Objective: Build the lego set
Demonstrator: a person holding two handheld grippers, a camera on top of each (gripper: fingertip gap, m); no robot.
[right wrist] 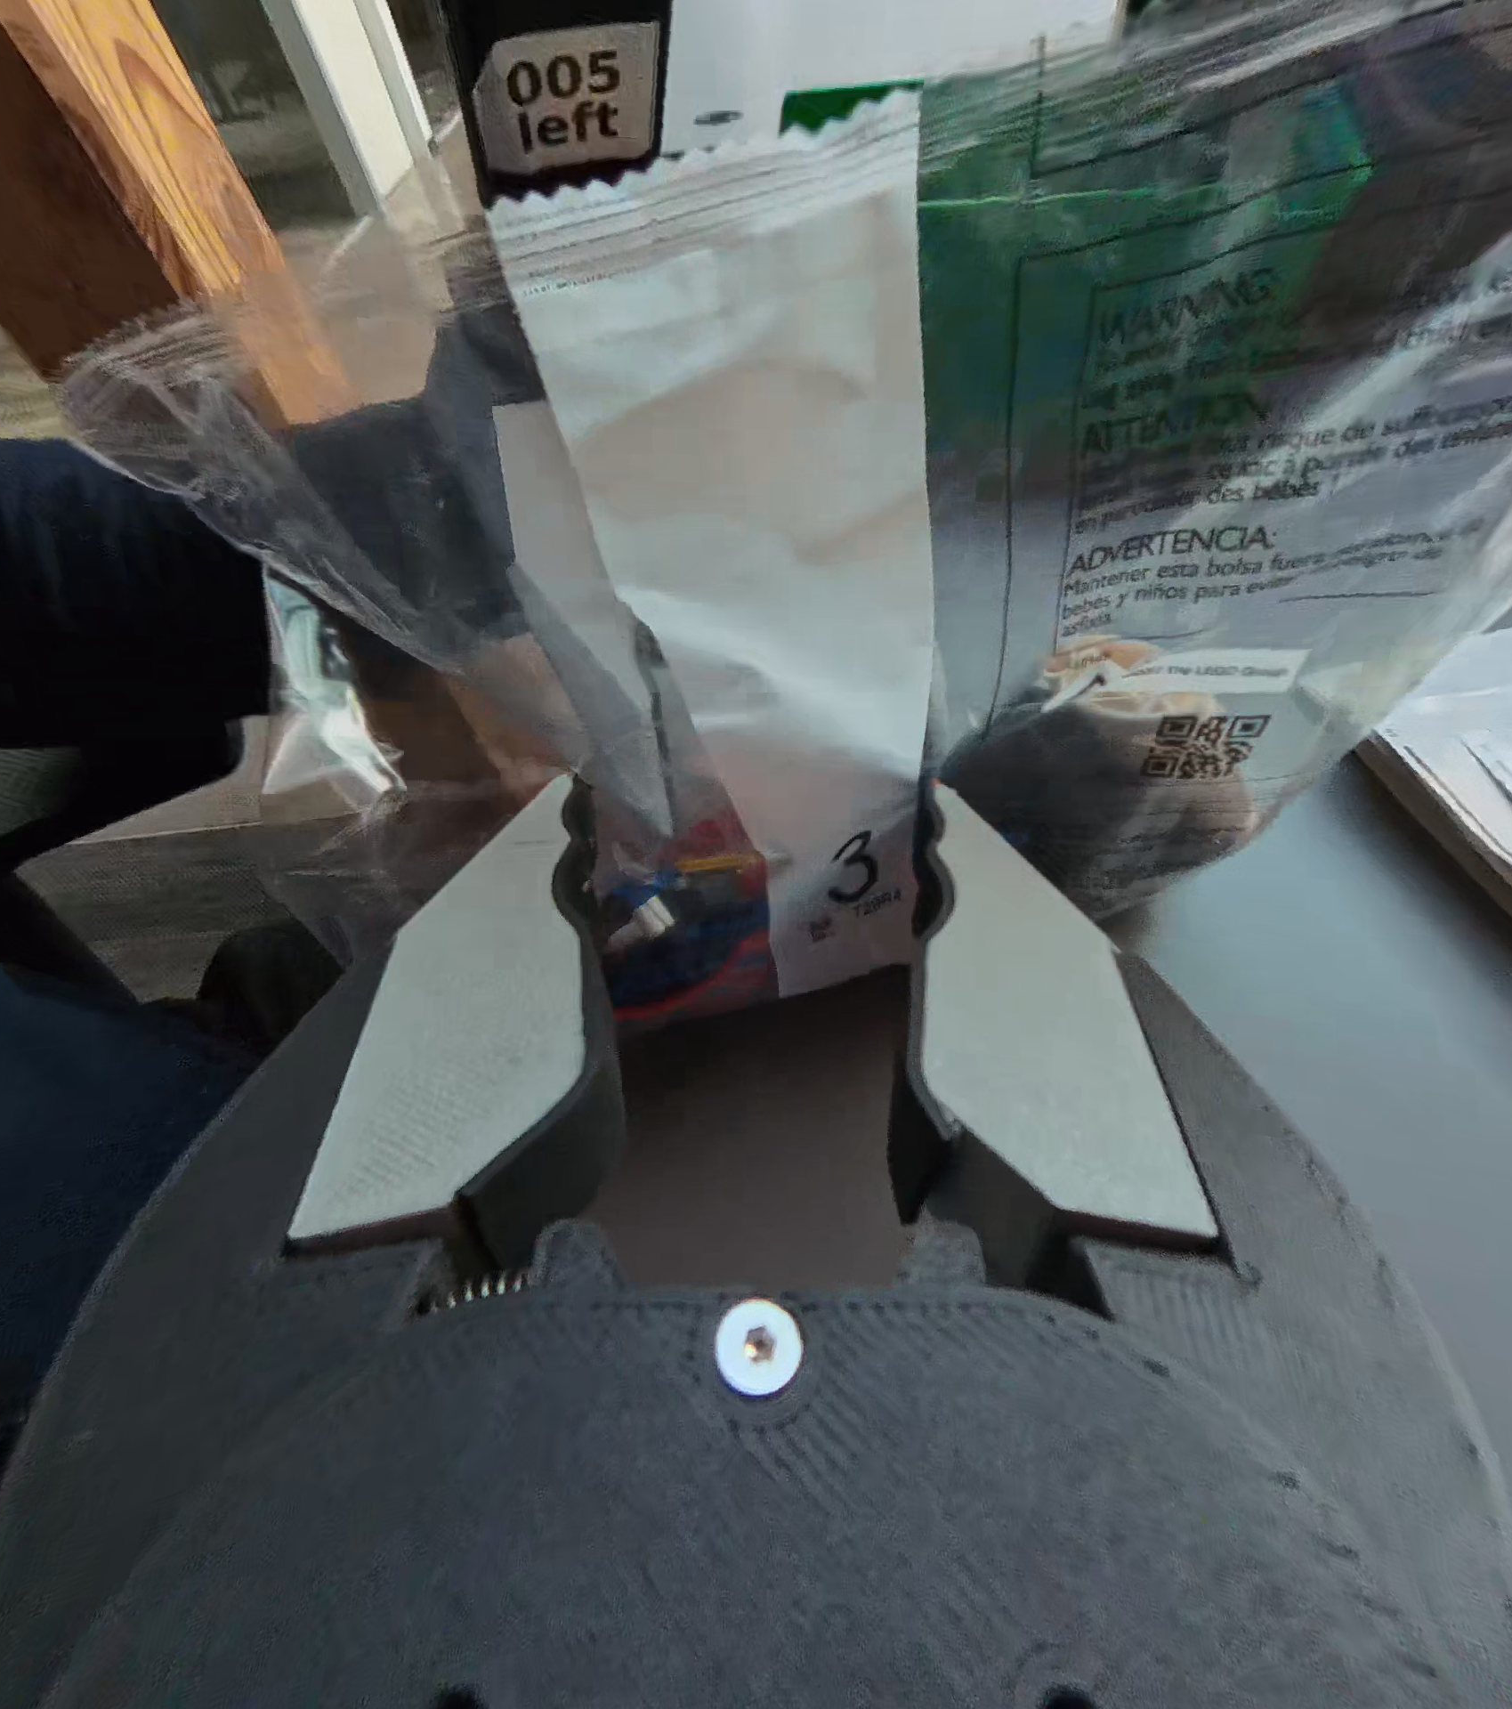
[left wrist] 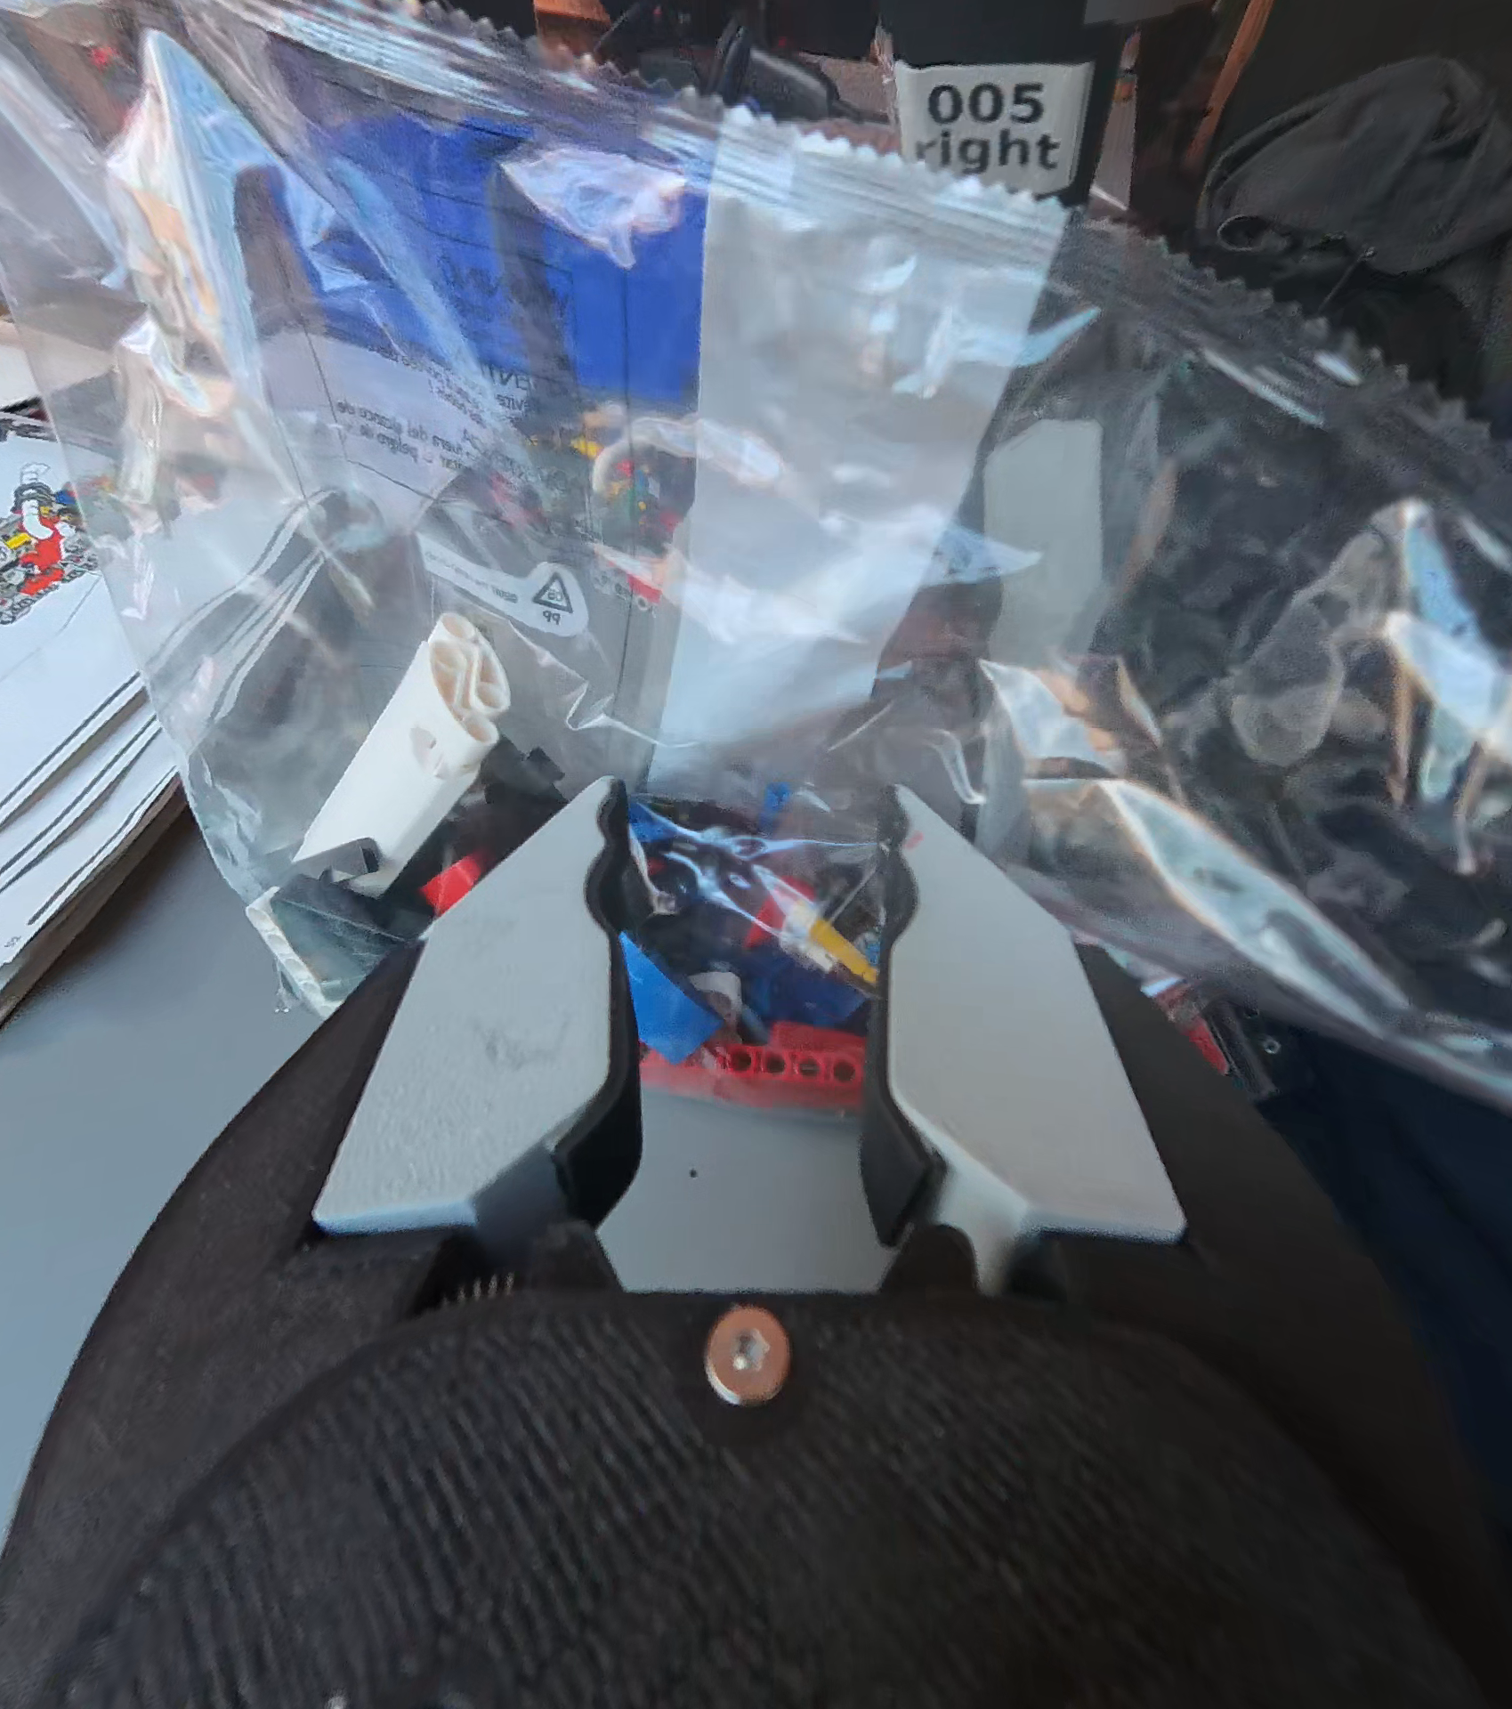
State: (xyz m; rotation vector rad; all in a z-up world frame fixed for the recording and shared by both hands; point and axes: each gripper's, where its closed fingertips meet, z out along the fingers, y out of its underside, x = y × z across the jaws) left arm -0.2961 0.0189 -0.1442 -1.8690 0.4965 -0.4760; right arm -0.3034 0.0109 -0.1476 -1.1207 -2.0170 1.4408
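1. The grey counter [left wrist: 86,1202] carries everything. A person's dark sleeve shows at the edge of the right wrist view.
2. A clear plastic bag [left wrist: 826,416] stands upright on the counter between the two grippers, which face each other. Its weight sits low, so the top rises loose and crinkled.
3. The left gripper [left wrist: 747,832] is at a middling width around the bag's filled bottom. The film creases from pad to pad, so it appears to pinch the bag and keep it upright.
4. The right gripper [right wrist: 752,832] is spread wide at the bag's bottom from the opposite side. The bag sits between its fingers, not clamped.
5. A stack of instruction booklets [left wrist: 12,740] lies fanned to the left of the bag, with a drawing of a model on top.
6. Loose toy bricks [left wrist: 761,971] in red, blue and yellow have settled at the bag's bottom, and a long white piece [left wrist: 419,740] leans beside them.
7. Writing:
   - The bag has a white strip [right wrist: 733,462] with a large digit [right wrist: 854,869] near its foot.
   - It also has a block of small print [right wrist: 1242,444] in several languages and a square code [right wrist: 1205,744].
   - Each gripper body carries a white tag [left wrist: 988,125] with a number and a word.
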